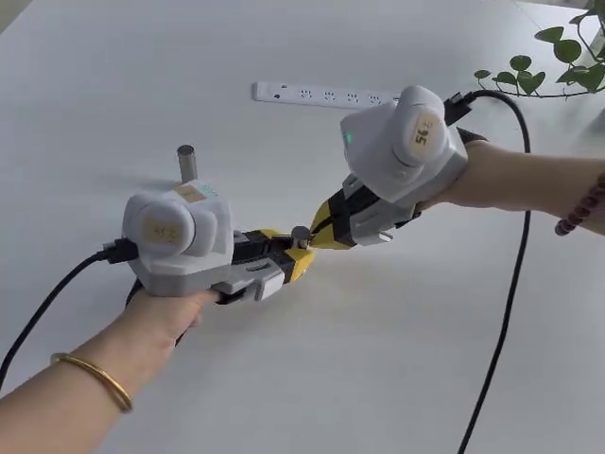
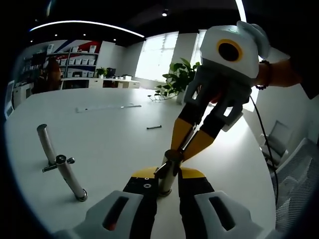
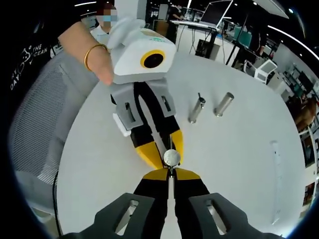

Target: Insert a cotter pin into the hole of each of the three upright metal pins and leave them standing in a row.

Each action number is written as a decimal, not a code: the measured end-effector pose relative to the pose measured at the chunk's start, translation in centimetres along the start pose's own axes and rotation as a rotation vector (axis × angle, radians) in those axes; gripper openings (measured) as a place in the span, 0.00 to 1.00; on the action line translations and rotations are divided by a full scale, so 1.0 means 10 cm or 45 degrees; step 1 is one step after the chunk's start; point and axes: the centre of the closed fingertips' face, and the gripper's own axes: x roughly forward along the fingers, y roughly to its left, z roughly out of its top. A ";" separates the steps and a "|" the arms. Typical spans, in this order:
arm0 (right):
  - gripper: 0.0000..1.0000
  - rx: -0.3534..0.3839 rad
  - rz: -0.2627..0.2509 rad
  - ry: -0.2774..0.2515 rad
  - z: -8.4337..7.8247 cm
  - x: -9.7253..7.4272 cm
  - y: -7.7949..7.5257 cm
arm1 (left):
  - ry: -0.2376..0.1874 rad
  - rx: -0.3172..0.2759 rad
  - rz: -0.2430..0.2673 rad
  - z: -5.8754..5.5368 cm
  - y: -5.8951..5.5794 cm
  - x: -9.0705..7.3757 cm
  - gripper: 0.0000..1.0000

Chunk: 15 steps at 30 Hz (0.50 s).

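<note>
Left hand-held gripper (image 1: 289, 257) clamped on upright metal pin (image 2: 169, 172) on the worktop (image 1: 378, 359), right hand-held gripper (image 3: 171, 175) pinched shut on a cotter pin (image 3: 171, 168) at its head: hold the pin steady and feed square to the hole.

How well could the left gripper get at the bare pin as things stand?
Probably not yet: the left gripper is shut on another pin, the right gripper at its top. The table toward the bare pin looks free.
</note>
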 end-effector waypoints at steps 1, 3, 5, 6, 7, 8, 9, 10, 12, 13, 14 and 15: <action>0.00 0.008 0.000 -0.002 0.00 0.00 0.00 | -0.002 0.000 0.004 0.00 0.00 0.00 0.13; 0.00 0.030 0.000 -0.008 0.00 0.00 0.00 | -0.005 -0.006 0.012 -0.01 0.01 0.00 0.13; 0.00 0.057 -0.010 -0.015 0.00 0.01 -0.01 | -0.005 -0.014 0.016 -0.01 0.01 0.00 0.13; 0.00 0.062 -0.015 -0.017 0.01 0.00 -0.02 | -0.003 -0.017 0.018 -0.01 0.01 0.00 0.13; 0.02 0.061 -0.019 -0.022 0.01 -0.01 -0.03 | 0.000 -0.019 0.022 -0.01 0.01 0.00 0.14; 0.03 0.066 -0.024 -0.032 0.03 -0.03 -0.03 | 0.004 -0.016 0.025 -0.01 0.01 -0.01 0.14; 0.03 0.075 -0.028 -0.032 0.02 -0.04 -0.04 | 0.008 -0.012 0.031 -0.02 0.01 -0.01 0.13; 0.04 0.080 -0.030 -0.039 0.03 -0.05 -0.05 | 0.010 -0.012 0.033 -0.02 0.01 -0.01 0.13; 0.05 0.101 -0.033 -0.047 0.04 -0.08 -0.05 | 0.010 -0.023 0.045 -0.03 0.01 -0.01 0.13; 0.05 0.101 -0.032 -0.047 0.04 -0.08 -0.04 | 0.011 -0.027 0.050 -0.03 0.01 -0.02 0.14; 0.04 0.099 -0.031 -0.047 0.05 -0.10 -0.02 | 0.014 -0.032 0.056 -0.04 0.02 -0.02 0.14; 0.04 0.098 -0.028 -0.048 0.04 -0.10 -0.01 | 0.015 -0.032 0.059 -0.04 0.02 -0.03 0.13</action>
